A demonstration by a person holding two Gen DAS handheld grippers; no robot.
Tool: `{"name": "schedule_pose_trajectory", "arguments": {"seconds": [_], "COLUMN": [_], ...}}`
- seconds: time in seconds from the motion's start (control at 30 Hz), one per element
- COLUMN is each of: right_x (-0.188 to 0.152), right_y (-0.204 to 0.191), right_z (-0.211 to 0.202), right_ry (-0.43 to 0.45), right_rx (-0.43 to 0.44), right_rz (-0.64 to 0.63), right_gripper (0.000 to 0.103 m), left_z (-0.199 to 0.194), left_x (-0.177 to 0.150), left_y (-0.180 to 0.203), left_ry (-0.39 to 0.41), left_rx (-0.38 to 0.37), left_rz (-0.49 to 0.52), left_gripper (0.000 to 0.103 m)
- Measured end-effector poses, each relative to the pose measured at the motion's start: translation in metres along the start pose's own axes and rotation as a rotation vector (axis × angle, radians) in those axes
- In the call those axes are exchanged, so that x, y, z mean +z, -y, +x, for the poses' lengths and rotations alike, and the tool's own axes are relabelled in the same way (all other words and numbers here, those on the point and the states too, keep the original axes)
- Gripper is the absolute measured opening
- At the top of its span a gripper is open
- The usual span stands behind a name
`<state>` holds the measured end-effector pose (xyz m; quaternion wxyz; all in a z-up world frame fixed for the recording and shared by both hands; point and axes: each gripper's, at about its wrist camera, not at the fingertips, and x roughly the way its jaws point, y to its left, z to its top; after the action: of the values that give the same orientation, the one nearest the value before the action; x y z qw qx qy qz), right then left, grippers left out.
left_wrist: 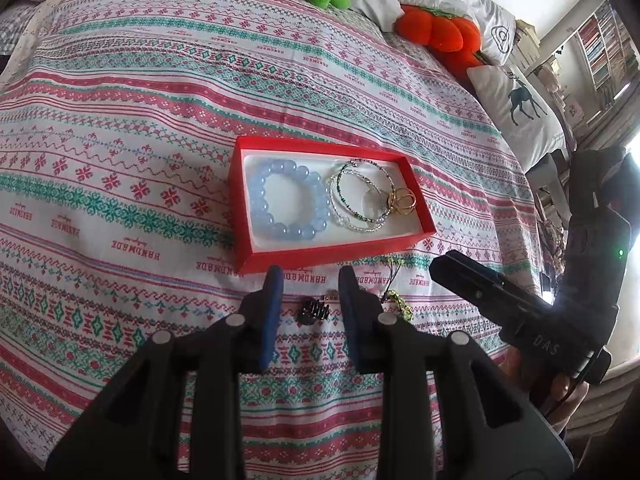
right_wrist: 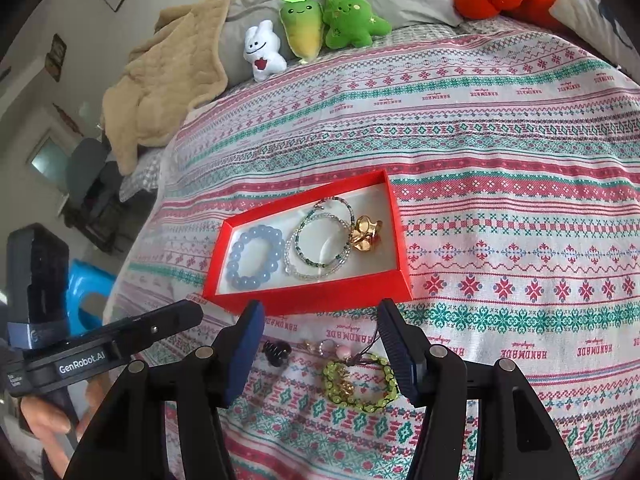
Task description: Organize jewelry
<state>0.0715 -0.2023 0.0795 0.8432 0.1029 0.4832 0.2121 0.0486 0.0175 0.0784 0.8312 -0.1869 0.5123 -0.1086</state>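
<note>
A red box (left_wrist: 320, 258) (right_wrist: 316, 304) on the patterned bedspread holds a blue bead bracelet (left_wrist: 288, 198) (right_wrist: 256, 258), thin beaded bracelets (left_wrist: 358, 200) (right_wrist: 320, 240) and gold rings (left_wrist: 402, 200) (right_wrist: 366, 230). In front of the box lie a small black hair clip (left_wrist: 316, 310) (right_wrist: 277, 350), a pink-bead charm (right_wrist: 334, 350) and a green bead bracelet (left_wrist: 400, 304) (right_wrist: 360, 384). My left gripper (left_wrist: 310, 280) is open above the black clip. My right gripper (right_wrist: 320, 320) is open above the green bracelet; it also shows in the left wrist view (left_wrist: 460, 272).
Plush toys (right_wrist: 312, 28), an orange plush (left_wrist: 436, 32) and pillows (left_wrist: 516, 108) line the bed's far side. A beige blanket (right_wrist: 160, 92) lies at the far left corner. A blue stool (right_wrist: 86, 296) stands beside the bed.
</note>
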Motion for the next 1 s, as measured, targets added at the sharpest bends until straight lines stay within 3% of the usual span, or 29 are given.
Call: {"name": "schedule_pose_trajectory", "arguments": {"seconds": [0.17, 0.43, 0.53, 0.63, 0.7, 1.0], "right_x": [-0.014, -0.032, -0.034, -0.036, -0.038, -0.017], "right_y": [-0.028, -0.063, -0.068, -0.070, -0.072, -0.045], "right_z": [0.019, 0.064, 0.076, 0.089, 0.092, 0.046], "right_ry": [-0.071, -0.179, -0.197, -0.217, -0.220, -0.148], "right_rx": [0.038, -0.006, -0.014, -0.051, -0.051, 0.005], "right_rz": [-0.112, -0.284, -0.312, -0.338, -0.344, -0.211], "right_gripper": [0.057, 0.052, 0.042, 0.018, 0.013, 0.013], "left_z": [0.001, 0.001, 0.000, 0.002, 0.003, 0.010], "left_x": [-0.002, -0.005, -0.004, -0.003, -0.003, -0.007], "left_y": [-0.003, -0.006, -0.013, -0.017, -0.017, -0.003], "left_ry": [-0.011, -0.020, -0.015, -0.021, -0.024, -0.045], "left_rx": [0.001, -0.015, -0.006, 0.001, 0.000, -0.008], "left_rz": [-0.028, -0.078, -0.102, -0.114, -0.117, -0.087], "left_gripper": [0.030, 0.030, 0.030, 0.031, 0.031, 0.031]}}
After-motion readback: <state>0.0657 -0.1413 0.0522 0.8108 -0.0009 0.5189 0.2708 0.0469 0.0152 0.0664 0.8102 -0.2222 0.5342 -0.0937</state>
